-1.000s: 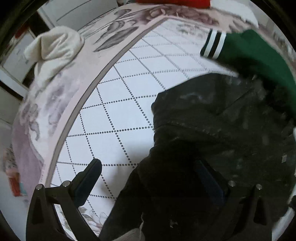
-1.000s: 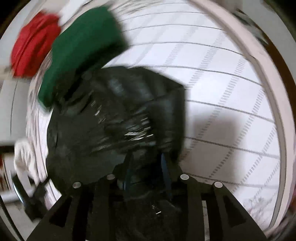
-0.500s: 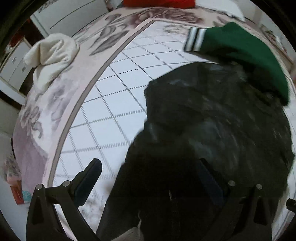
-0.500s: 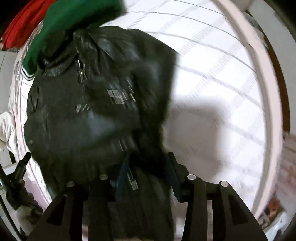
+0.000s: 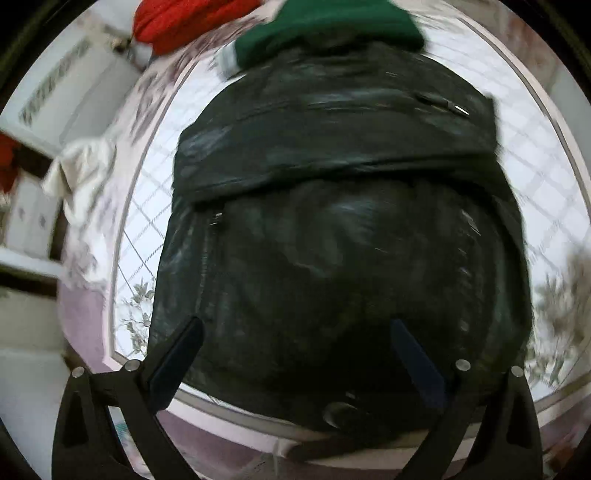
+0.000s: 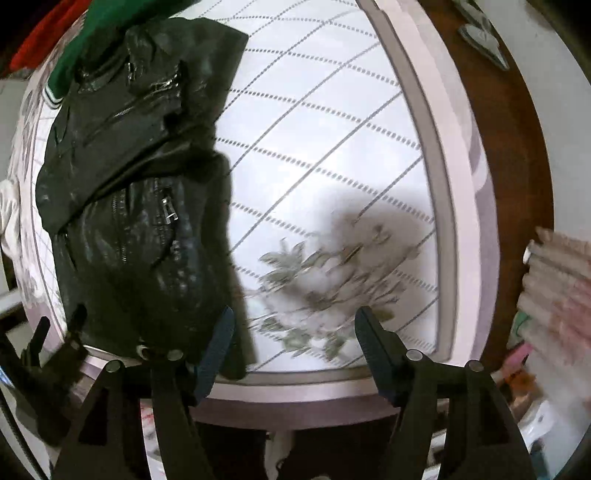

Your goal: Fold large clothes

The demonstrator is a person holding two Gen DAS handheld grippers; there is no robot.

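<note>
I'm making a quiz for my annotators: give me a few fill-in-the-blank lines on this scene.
1. The garment lying folded on the tablecloth is a ____ leather jacket.
2. The sweater touching its far end is ____.
3. The right hand-held gripper is ____, holding nothing.
4. The bundle beyond the sweater is ____.

Missing: black; green; open; red

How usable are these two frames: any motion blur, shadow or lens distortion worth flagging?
Left wrist view: heavy motion blur smears the black jacket and bedspread; the open left tool stays sharp. Right wrist view: the jacket's zippers read clearly, the leaf print is smeared, a dark shadow falls there; fisheye bends the grid in both.
</note>
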